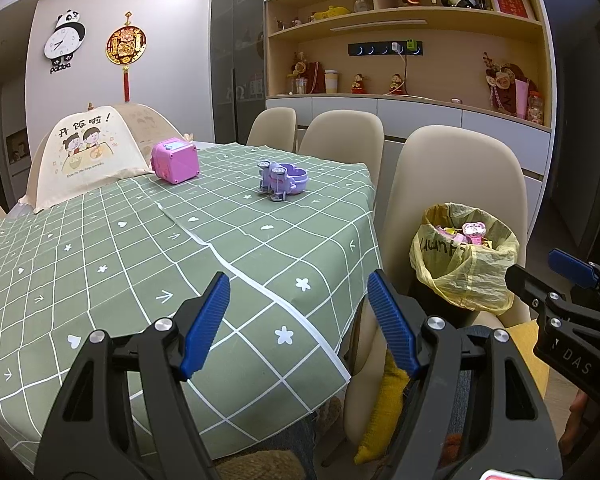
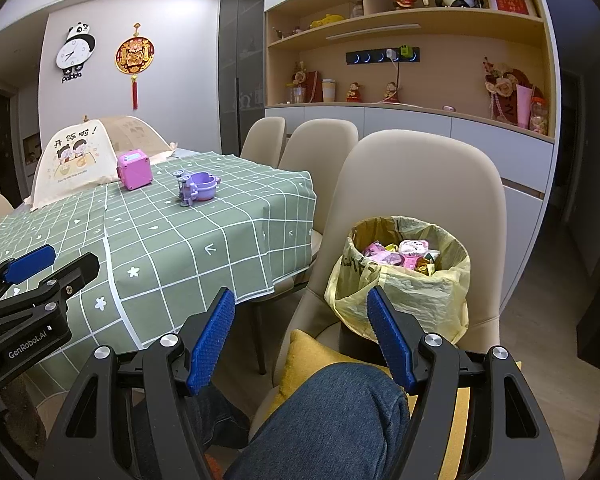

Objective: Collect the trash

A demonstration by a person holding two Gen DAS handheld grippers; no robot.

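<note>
A bin lined with a yellow bag stands on a beige chair beside the table; it also shows in the right wrist view. Pink and yellow wrappers fill it. My left gripper is open and empty above the near corner of the green checked tablecloth. My right gripper is open and empty, held just in front of the bin above the chair seat. Each gripper shows at the edge of the other's view.
A pink cube toy and a purple toy sit on the table's far half. A mesh food cover stands at the far left. Several beige chairs line the right side. A yellow cushion and a person's knee lie below.
</note>
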